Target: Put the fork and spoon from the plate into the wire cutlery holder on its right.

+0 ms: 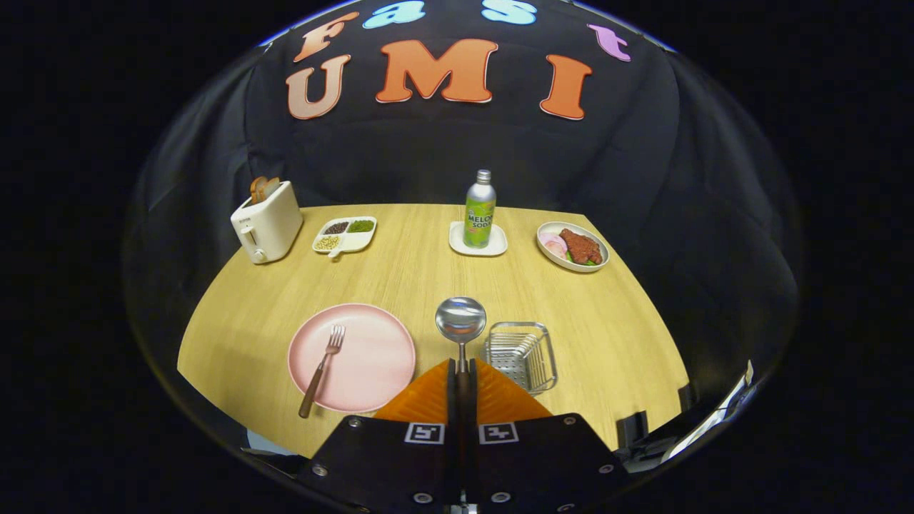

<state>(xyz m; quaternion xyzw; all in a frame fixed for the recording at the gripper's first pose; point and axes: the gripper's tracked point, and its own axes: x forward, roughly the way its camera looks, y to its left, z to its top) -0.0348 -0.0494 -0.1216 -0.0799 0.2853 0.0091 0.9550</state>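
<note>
Hand-held gripper [460,371] clenching the handle of a shiny metal spoon [460,319], bowl rising just ahead of the fingertips, handle mostly hidden between them. Lying left on the round pink plate [378,357]: brown-handled metal fork [323,368]. Sitting right: silver wire cutlery holder [521,355]. Standing beyond: green soda bottle [480,210], its label lettering partly curving out of sight.

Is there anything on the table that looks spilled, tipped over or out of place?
Nothing stands out. The gripper is shut on the spoon, held up beside the wire cutlery holder; the fork lies on the pink plate.
</note>
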